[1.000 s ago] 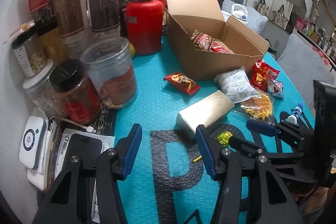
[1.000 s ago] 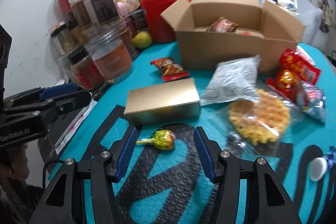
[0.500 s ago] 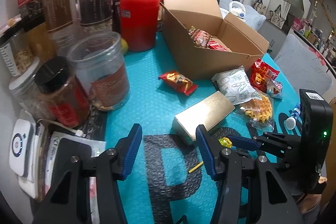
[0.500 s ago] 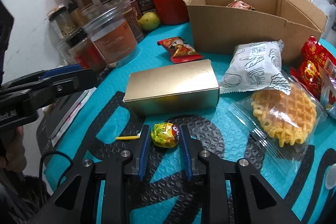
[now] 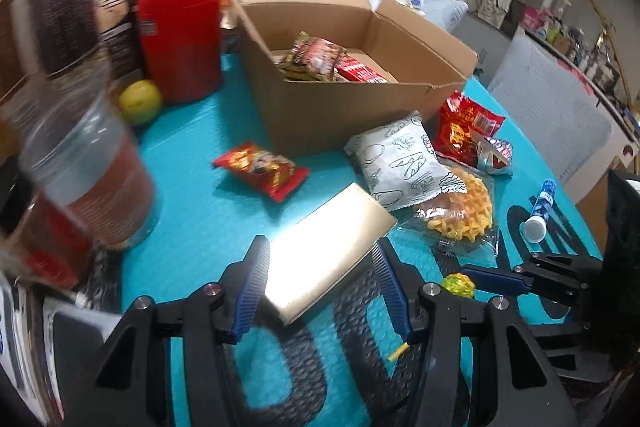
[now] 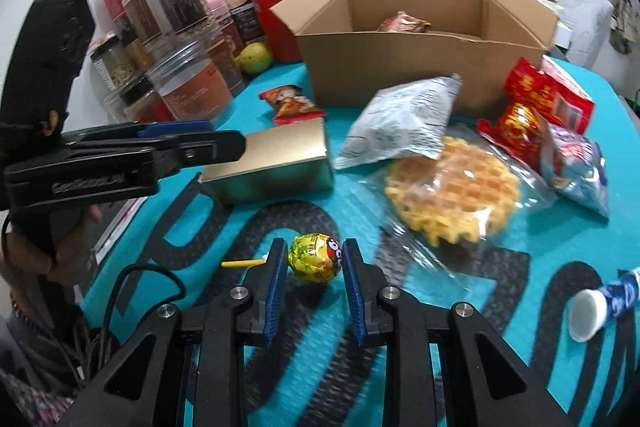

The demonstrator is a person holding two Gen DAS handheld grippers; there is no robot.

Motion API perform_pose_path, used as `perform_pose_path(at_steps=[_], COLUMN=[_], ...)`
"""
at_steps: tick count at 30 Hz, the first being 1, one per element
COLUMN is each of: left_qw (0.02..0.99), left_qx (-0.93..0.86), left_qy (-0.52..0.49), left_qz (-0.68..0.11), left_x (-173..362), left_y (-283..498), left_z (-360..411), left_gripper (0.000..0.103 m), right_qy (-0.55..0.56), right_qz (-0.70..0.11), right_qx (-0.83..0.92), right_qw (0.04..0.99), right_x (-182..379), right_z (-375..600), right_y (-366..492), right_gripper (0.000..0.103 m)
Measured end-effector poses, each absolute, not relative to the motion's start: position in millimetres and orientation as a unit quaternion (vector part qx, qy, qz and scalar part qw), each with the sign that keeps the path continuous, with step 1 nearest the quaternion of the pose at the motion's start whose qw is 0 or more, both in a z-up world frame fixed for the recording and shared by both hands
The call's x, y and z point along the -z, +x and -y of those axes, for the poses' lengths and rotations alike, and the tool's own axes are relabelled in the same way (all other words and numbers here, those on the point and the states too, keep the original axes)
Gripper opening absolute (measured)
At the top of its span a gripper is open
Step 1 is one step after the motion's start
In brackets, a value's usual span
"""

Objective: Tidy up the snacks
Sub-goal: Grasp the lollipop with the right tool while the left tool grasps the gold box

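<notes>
My right gripper is shut on a yellow-green lollipop, held just above the teal mat; its yellow stick points left. The lollipop also shows in the left wrist view. My left gripper is open, with its fingers on either side of a gold box that lies on the mat; the gold box also shows in the right wrist view. An open cardboard box with several snack packets inside stands behind.
Loose on the mat lie a red snack packet, a white bread packet, a wrapped waffle, red packets and a blue tube. Jars, a red canister and a green fruit crowd the left.
My right gripper closed on the lollipop and lifted it slightly. My left gripper moved forward and right until its open fingers straddle the gold box.
</notes>
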State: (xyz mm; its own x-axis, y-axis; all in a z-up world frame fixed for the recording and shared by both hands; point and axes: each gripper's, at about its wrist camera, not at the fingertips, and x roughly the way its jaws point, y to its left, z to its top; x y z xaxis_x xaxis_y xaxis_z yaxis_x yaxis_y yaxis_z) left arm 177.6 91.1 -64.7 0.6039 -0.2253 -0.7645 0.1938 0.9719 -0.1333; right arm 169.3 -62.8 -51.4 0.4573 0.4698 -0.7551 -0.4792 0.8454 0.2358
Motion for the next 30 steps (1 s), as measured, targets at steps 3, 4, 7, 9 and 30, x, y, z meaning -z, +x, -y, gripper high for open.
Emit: perform_pose_path(at_steps=[3, 4, 7, 9, 30], left_qw=[0.891, 0.892, 0.891, 0.888, 0.870], left_qx=[0.121, 0.117, 0.114, 0.129, 0.108], left_qy=[0.004, 0.014, 0.041, 0.041, 0.019], left_qz=[-0.437, -0.437, -0.438, -0.440, -0.480], left_x=[72, 74, 76, 76, 105], left_y=[190, 192, 198, 199, 199], left_z=[-80, -78, -72, -70, -68], left_gripper=[0.053, 0.053, 0.053, 0.053, 0.046], right_qy=[0.000, 0.001, 0.004, 0.008, 0.014], right_qz=[-0.442, -0.443, -0.445, -0.448, -0.455], right_qx=[-0.270, -0.267, -0.262, -0.261, -0.250], right_qw=[0.855, 0.856, 0.856, 0.855, 0.854], right_x=[53, 53, 55, 57, 66], right_z=[71, 73, 79, 82, 93], right_y=[171, 172, 174, 175, 180], right_gripper=[0.028, 0.028, 0.028, 0.028, 0.028])
